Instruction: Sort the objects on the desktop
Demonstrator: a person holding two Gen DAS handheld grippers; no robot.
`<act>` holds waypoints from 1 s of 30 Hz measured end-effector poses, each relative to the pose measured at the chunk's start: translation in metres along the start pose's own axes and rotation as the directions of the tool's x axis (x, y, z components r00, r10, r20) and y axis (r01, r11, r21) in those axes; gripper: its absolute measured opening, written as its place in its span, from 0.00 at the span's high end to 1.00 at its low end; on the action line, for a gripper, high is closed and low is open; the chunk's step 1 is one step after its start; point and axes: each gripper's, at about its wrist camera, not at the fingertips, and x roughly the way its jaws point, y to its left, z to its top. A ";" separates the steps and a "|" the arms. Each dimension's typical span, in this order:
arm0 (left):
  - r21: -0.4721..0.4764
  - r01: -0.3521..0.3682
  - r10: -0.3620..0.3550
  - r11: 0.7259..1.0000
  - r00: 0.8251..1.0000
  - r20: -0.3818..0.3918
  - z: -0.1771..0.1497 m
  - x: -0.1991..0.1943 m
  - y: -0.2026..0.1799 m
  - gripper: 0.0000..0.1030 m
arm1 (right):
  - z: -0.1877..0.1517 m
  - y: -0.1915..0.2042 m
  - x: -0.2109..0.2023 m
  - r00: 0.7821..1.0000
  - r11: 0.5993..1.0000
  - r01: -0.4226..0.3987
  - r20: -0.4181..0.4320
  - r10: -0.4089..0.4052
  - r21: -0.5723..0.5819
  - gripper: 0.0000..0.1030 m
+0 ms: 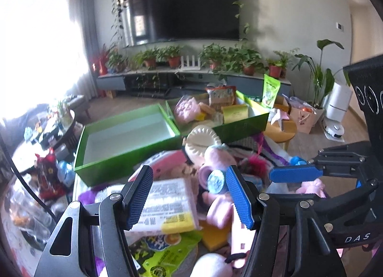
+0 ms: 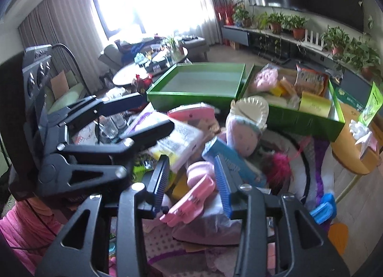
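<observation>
A heap of mixed objects covers the desk. My left gripper (image 1: 190, 194) stands open just over a white packet with a yellow strip (image 1: 167, 205); no pad presses on it. A blue-capped roll (image 1: 215, 181) lies by its right finger. My right gripper (image 2: 192, 183) is open low over a pink clip (image 2: 189, 198), which lies between the fingers without being squeezed. A pink roll (image 2: 199, 169) and a blue carton (image 2: 229, 157) lie just beyond. Behind the heap stand an empty green box (image 2: 191, 100) and a green box (image 2: 299, 119) filled with snacks and a pink plush.
A strawberry plush (image 2: 241, 135) and a white dumpling press (image 2: 251, 107) lean on the filled box. A blue clip (image 2: 323, 210) lies at the right edge. A round yellow stool (image 2: 354, 157) with tissues stands to the right, a cluttered coffee table (image 2: 143, 66) beyond on the left.
</observation>
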 end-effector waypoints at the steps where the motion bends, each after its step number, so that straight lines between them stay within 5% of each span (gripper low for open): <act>1: -0.010 -0.003 0.003 1.000 1.000 -0.010 -0.004 0.002 0.003 0.38 | -0.002 0.001 0.004 1.000 1.000 0.001 -0.014 -0.001 0.001 0.62; 16: -0.092 0.037 -0.039 0.995 0.999 -0.022 -0.034 0.007 0.023 0.38 | -0.012 0.006 0.045 0.987 0.997 0.071 -0.146 -0.071 -0.010 0.60; 24: -0.129 0.039 -0.042 0.991 0.999 -0.022 -0.037 0.011 0.036 0.38 | -0.014 0.001 0.069 0.977 0.999 0.048 -0.209 -0.042 0.024 0.57; 26: -0.132 0.039 -0.043 0.991 0.999 -0.028 -0.039 0.012 0.037 0.38 | -0.015 0.003 0.075 0.973 0.999 0.040 -0.230 -0.033 0.025 0.63; 27: -0.135 0.039 -0.043 0.990 0.999 -0.032 -0.040 0.012 0.038 0.38 | -0.016 0.004 0.077 0.971 0.999 0.044 -0.237 -0.039 0.018 0.74; 30: -0.148 0.046 -0.052 0.988 0.998 -0.036 -0.043 0.013 0.040 0.38 | -0.017 0.006 0.079 0.968 0.998 0.061 -0.246 -0.056 0.015 0.75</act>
